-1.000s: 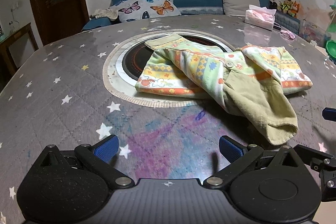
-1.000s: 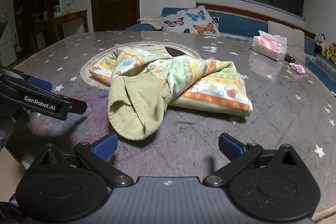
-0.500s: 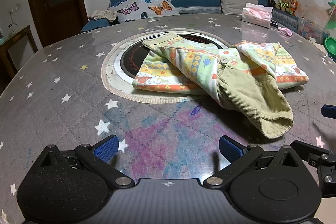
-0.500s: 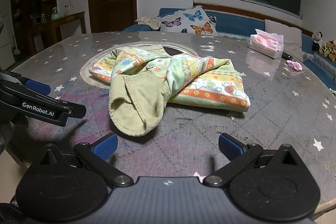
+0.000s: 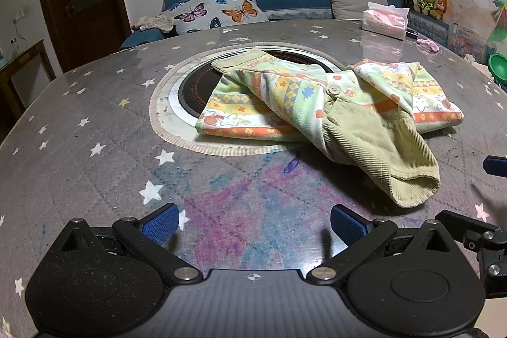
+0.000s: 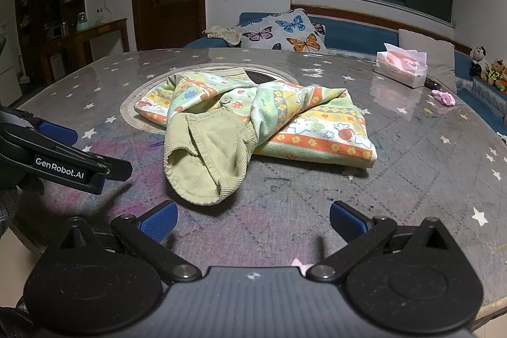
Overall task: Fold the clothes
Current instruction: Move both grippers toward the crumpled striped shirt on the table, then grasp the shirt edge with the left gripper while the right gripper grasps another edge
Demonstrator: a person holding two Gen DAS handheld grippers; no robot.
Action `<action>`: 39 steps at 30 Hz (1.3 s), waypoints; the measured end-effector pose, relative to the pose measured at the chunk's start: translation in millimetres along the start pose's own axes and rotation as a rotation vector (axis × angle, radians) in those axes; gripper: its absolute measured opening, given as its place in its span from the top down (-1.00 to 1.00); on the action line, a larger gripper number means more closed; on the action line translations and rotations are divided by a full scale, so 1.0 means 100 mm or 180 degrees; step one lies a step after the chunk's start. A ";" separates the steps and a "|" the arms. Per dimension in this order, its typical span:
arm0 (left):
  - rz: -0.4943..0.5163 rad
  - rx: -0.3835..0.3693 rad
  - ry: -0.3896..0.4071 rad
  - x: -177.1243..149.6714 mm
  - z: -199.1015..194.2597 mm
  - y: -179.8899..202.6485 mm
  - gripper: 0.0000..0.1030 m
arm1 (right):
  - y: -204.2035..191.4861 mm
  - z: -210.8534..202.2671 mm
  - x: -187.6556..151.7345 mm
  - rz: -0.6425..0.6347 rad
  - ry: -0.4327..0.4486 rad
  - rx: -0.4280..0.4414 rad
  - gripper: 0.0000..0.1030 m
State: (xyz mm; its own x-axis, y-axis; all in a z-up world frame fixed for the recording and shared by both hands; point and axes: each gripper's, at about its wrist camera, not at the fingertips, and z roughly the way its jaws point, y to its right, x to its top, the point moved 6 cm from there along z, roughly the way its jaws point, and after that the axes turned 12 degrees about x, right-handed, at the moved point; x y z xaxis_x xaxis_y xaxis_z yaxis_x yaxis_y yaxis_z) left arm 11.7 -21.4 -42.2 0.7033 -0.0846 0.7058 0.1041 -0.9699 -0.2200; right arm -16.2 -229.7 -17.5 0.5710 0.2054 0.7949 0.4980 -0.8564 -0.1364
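A small child's garment (image 5: 320,106) with a green, yellow and orange print lies folded on the round table, partly over the inset hotplate. Its olive corduroy sleeve (image 5: 386,157) lies across it and points toward the near edge. It also shows in the right wrist view (image 6: 253,119), sleeve cuff (image 6: 202,167) nearest. My left gripper (image 5: 253,225) is open and empty above the table, short of the garment. My right gripper (image 6: 252,219) is open and empty, just short of the cuff. The left gripper's side (image 6: 63,160) shows at the left of the right wrist view.
The grey star-print table cover (image 5: 79,122) has a round hotplate (image 5: 196,87) in its middle. A pink tissue box (image 6: 401,68) and a small pink item (image 6: 443,97) lie at the far right. A sofa with a butterfly cushion (image 5: 221,7) stands behind the table.
Both grippers have drawn back slightly from the garment and stay open. The garment has not moved on the table.
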 end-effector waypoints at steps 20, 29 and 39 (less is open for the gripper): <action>0.0036 0.0005 0.0072 0.22 0.09 -0.02 -1.00 | 0.12 0.11 0.19 0.0037 0.0034 0.0060 -1.00; 0.0052 0.0004 0.0289 0.58 0.15 -0.06 -1.00 | 0.29 0.16 0.52 0.0146 0.0166 0.0195 -1.00; 0.0084 -0.0116 0.0475 1.05 0.32 -0.02 -0.89 | 0.62 0.43 0.88 0.0126 0.0159 0.0074 -0.76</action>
State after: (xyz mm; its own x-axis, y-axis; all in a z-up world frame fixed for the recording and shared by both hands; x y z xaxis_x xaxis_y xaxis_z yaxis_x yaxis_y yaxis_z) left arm 107.7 -21.4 10.3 0.5929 -0.1406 0.7929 0.0595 -0.9743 -0.2172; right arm 93.5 -244.0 18.7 0.5576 0.1472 0.8170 0.4910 -0.8520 -0.1816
